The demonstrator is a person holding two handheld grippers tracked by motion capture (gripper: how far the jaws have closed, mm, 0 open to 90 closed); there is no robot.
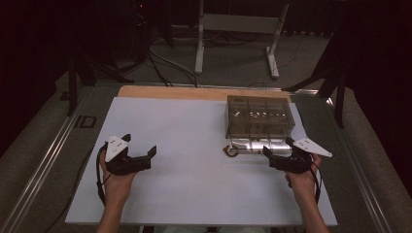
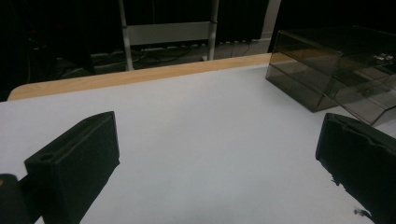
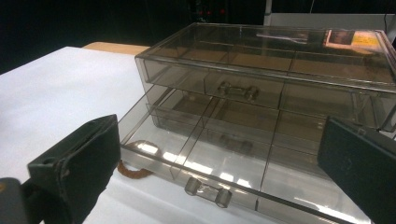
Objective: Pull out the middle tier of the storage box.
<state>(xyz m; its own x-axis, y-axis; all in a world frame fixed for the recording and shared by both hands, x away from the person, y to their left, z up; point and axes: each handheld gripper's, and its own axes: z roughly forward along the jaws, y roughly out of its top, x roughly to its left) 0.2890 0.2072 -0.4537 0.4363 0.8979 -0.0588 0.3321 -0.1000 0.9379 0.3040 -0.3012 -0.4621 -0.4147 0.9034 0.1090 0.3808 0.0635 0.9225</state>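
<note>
Holding both grippers spread and empty, we see the left gripper [image 1: 141, 154] over bare white table [image 1: 184, 145]; the right gripper [image 1: 278, 151] faces a smoky clear-plastic drawer box [image 1: 260, 115], its bottom drawer [image 3: 224, 163] pulled out, a brown ring [image 1: 232, 151] beside it.

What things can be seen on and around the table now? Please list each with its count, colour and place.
Drawer box: one, clear smoky brown plastic, far right part of the table; bottom drawer pulled out, upper drawer shut.
Ring: one, brown, on the table by the open drawer's front left corner.
Table: one, white top with a wooden far edge.
Metal frame: one, pale grey, on the floor beyond the table.
Cables: several, dark and white, on the floor beyond the table.
Left gripper: one, black, open, near left.
Right gripper: one, black, open, facing the drawer.
</note>
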